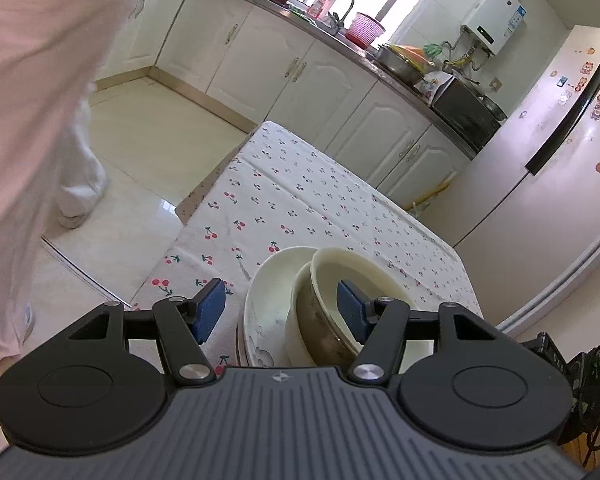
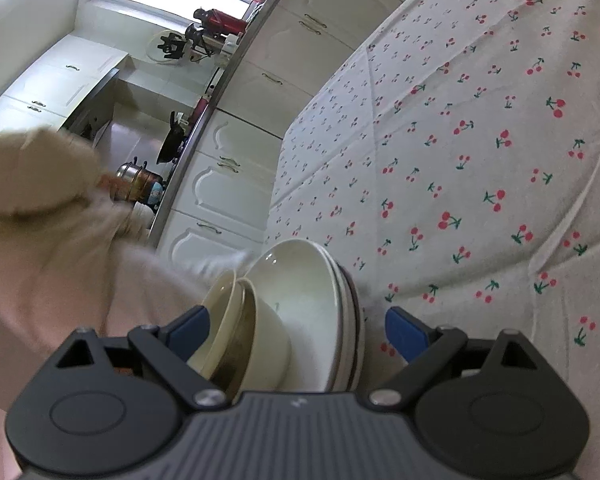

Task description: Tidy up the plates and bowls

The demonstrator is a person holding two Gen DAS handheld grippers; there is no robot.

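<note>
A stack of white plates (image 1: 266, 300) sits on the cherry-print tablecloth (image 1: 292, 200) near its front edge, with nested cream bowls (image 1: 340, 292) on top. My left gripper (image 1: 282, 310) is open, its jaws spread on either side of the stack, one blue pad (image 1: 210, 310) left of the plates and the other over the bowls. In the right wrist view the same plates (image 2: 320, 320) and bowls (image 2: 244, 332) lie between the wide-open jaws of my right gripper (image 2: 300, 336), above the tablecloth (image 2: 480, 140).
White kitchen cabinets (image 1: 300, 72) and a worktop with a sink, a pink basket (image 1: 364, 30) and pots run behind the table. A fridge (image 1: 540, 152) stands at the right. The person's pink sleeve (image 1: 32, 120) fills the left; floor lies beyond the table edge.
</note>
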